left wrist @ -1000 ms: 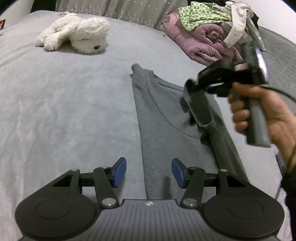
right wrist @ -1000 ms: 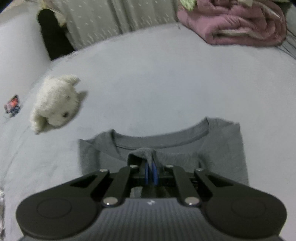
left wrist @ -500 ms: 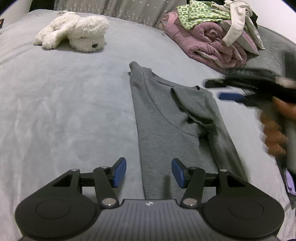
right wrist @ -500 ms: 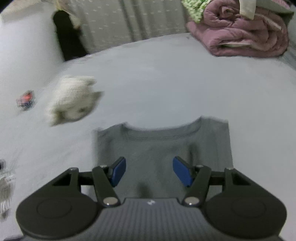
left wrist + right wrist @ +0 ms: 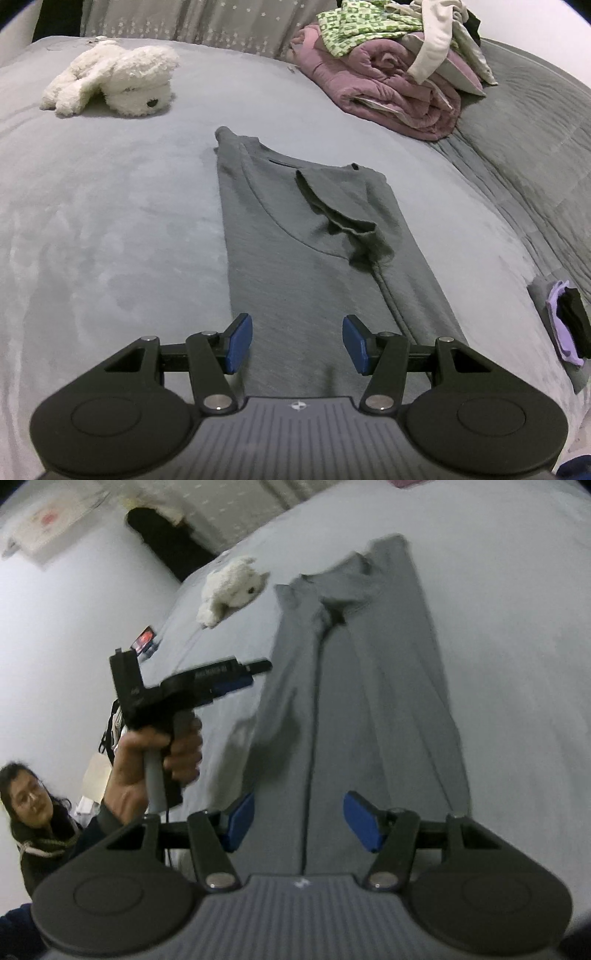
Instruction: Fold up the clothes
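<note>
Since half a second ago: the right gripper (image 5: 299,821) has left the left wrist view entirely and swung round to the hem end of the garment; its own view now looks up the length of the cloth instead of across the collar. One second ago it was pinching the sleeve; now its blue pads stand spread, nothing between them. The sleeve (image 5: 334,210) lies dropped across the chest, rumpled.

Left gripper (image 5: 297,343): pads spread wide, empty, hovering over the lower part of the grey sweatshirt (image 5: 295,266); little changed from before. In the right wrist view it shows at 9 o'clock (image 5: 236,675), held in a hand (image 5: 159,753) on the grip, beside the garment's edge.

Sweatshirt lies flat on the grey bed (image 5: 92,221), folded into a long narrow strip. In the left wrist view its long axis runs from 6 o'clock toward 12, collar end away from the camera. White plush toy (image 5: 114,83) at 11 o'clock, well apart. Pile of clothes and pink quilt (image 5: 391,74) at 1 o'clock.
</note>
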{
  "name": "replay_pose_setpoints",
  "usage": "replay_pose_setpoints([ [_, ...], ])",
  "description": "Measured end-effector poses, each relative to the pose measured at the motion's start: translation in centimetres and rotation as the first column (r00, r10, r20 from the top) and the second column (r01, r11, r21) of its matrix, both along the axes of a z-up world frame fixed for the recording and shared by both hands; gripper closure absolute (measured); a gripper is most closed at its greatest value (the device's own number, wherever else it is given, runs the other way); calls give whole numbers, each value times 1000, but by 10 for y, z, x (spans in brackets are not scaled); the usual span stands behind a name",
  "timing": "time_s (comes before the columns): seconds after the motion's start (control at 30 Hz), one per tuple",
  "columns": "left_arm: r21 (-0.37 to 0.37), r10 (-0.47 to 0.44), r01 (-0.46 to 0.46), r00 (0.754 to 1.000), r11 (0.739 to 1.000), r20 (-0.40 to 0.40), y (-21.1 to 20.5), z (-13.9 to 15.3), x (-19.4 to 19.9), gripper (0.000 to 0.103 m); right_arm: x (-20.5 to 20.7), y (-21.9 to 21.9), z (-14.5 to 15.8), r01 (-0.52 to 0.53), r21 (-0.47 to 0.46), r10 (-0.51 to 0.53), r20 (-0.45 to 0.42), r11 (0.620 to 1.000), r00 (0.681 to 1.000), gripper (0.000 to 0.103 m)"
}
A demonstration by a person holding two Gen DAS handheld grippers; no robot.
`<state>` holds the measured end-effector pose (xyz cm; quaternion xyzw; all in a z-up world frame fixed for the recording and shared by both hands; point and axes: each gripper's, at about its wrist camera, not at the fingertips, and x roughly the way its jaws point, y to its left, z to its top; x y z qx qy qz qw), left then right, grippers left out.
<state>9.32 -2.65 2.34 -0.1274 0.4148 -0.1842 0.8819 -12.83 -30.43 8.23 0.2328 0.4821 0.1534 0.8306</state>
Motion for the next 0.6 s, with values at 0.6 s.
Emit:
replay_pose_setpoints([
  [0.6, 12, -14, 14, 1000, 1000, -2, -9, -2, -5, 50, -35, 53, -68, 0, -593, 76, 103, 805, 992, 85],
])
